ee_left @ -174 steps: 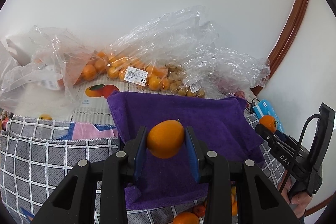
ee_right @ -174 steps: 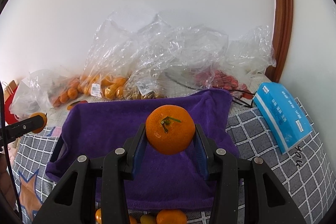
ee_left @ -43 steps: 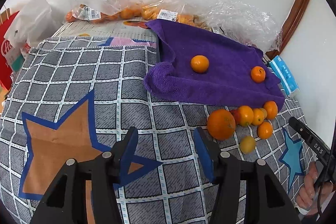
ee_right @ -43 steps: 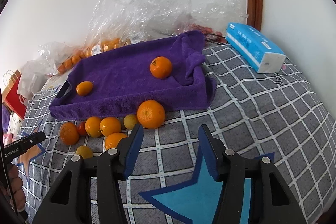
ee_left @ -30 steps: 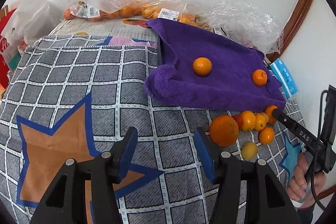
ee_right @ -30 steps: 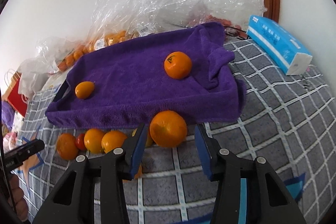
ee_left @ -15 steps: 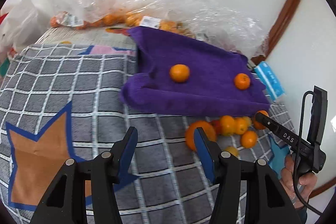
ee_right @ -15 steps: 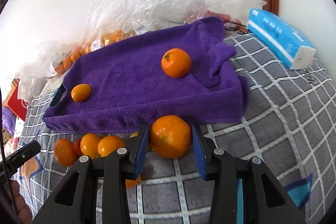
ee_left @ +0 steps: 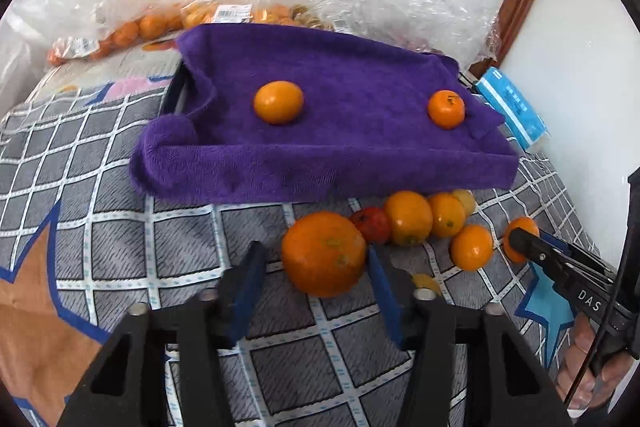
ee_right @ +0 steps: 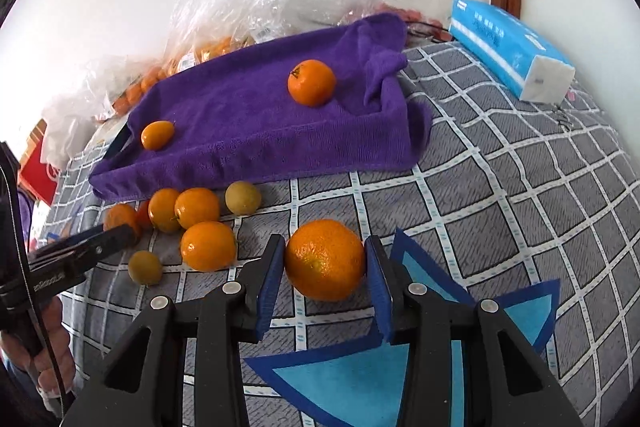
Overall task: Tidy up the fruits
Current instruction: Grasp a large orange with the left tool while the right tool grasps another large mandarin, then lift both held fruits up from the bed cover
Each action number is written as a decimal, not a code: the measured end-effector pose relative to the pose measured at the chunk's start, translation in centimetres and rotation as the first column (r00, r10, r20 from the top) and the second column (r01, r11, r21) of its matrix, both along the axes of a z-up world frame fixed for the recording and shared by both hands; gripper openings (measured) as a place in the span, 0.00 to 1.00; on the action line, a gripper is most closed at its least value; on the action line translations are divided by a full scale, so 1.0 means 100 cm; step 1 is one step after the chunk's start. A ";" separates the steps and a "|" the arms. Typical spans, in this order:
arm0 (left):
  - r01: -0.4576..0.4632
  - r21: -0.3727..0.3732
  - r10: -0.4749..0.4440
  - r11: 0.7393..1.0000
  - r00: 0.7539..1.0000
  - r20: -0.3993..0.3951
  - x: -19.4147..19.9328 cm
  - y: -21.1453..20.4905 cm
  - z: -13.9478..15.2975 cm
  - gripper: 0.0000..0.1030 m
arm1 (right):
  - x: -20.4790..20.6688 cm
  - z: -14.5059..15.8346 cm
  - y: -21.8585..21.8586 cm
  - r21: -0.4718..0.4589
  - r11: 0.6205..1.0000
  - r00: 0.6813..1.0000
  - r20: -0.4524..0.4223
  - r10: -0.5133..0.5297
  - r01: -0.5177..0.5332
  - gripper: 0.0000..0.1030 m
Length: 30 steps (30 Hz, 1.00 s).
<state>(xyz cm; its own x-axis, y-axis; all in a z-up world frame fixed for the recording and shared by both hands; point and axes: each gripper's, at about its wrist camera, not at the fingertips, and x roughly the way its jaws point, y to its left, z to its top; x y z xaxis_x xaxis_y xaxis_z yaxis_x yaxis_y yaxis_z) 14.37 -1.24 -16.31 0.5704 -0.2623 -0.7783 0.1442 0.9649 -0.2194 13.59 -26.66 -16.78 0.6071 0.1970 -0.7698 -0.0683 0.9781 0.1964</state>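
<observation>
One large orange (ee_right: 324,259), nine smaller fruits (ee_right: 311,83), one purple towel (ee_right: 248,99), one tissue pack (ee_right: 508,47)

Bright, even daylight; fisheye-warped edges

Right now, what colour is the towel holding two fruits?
Purple; the towel shows best in the left wrist view.

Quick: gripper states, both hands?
Left gripper: open, jaws just been closing around the left-end orange; one pad not touching yet.
Right gripper: jaws just closed, shut on the right-end orange.
</observation>
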 end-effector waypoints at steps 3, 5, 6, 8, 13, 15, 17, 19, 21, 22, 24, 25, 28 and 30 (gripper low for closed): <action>-0.007 0.016 0.007 1.000 1.000 -0.009 -0.002 0.006 0.005 0.38 | -0.001 0.000 0.003 -0.026 0.999 1.000 0.009 0.020 -0.020 0.40; -0.021 0.013 0.021 1.000 1.000 -0.005 -0.006 0.016 0.010 0.38 | -0.003 0.001 0.005 -0.034 0.999 0.999 0.017 0.036 -0.035 0.43; -0.033 0.022 0.033 0.999 0.999 -0.011 -0.007 0.022 0.011 0.38 | -0.004 0.001 0.006 -0.041 0.998 0.999 0.021 0.040 -0.040 0.46; -0.065 0.047 0.066 0.997 0.998 -0.019 -0.010 0.035 0.010 0.38 | -0.004 0.000 0.010 -0.078 0.996 0.998 0.032 0.044 -0.042 0.54; -0.085 0.040 0.085 0.996 0.996 -0.001 -0.015 0.048 0.004 0.39 | 0.000 -0.008 0.015 -0.139 0.990 0.999 0.041 -0.006 0.012 0.45; -0.084 0.042 0.084 0.996 0.996 0.018 -0.016 0.047 0.004 0.39 | 0.006 -0.011 0.018 -0.155 0.988 1.000 0.026 -0.003 0.007 0.45; -0.086 0.050 0.085 0.995 0.996 0.034 -0.017 0.046 0.001 0.39 | 0.010 -0.012 0.019 -0.163 0.986 1.000 0.024 -0.008 0.012 0.44; -0.088 0.051 0.084 0.995 0.994 0.063 -0.019 0.045 -0.003 0.39 | 0.011 -0.013 0.017 -0.155 0.988 1.000 0.024 -0.016 0.020 0.40; -0.084 0.033 0.082 0.996 0.994 0.070 -0.022 0.048 -0.002 0.39 | 0.010 -0.012 0.012 -0.132 0.991 0.999 0.029 -0.023 0.026 0.39; -0.078 0.014 0.077 0.997 0.995 0.070 -0.022 0.050 -0.001 0.39 | 0.009 -0.012 0.008 -0.110 0.993 0.999 0.032 -0.029 0.033 0.39; -0.072 -0.034 0.074 0.997 0.995 0.070 -0.023 0.055 -0.001 0.39 | 0.006 -0.010 0.002 -0.081 0.996 0.998 0.051 -0.039 0.043 0.39; -0.077 -0.060 0.082 0.995 0.994 0.074 -0.023 0.059 0.000 0.39 | 0.003 -0.009 0.001 -0.070 0.997 0.997 0.063 -0.040 0.044 0.39; -0.100 -0.104 0.111 0.990 0.989 0.102 -0.028 0.067 0.002 0.39 | 0.000 -0.005 0.001 -0.063 0.997 0.995 0.090 -0.042 0.047 0.39; -0.109 -0.106 0.121 0.988 0.986 0.116 -0.030 0.067 0.003 0.39 | -0.002 -0.004 0.001 -0.064 0.997 0.994 0.103 -0.046 0.053 0.39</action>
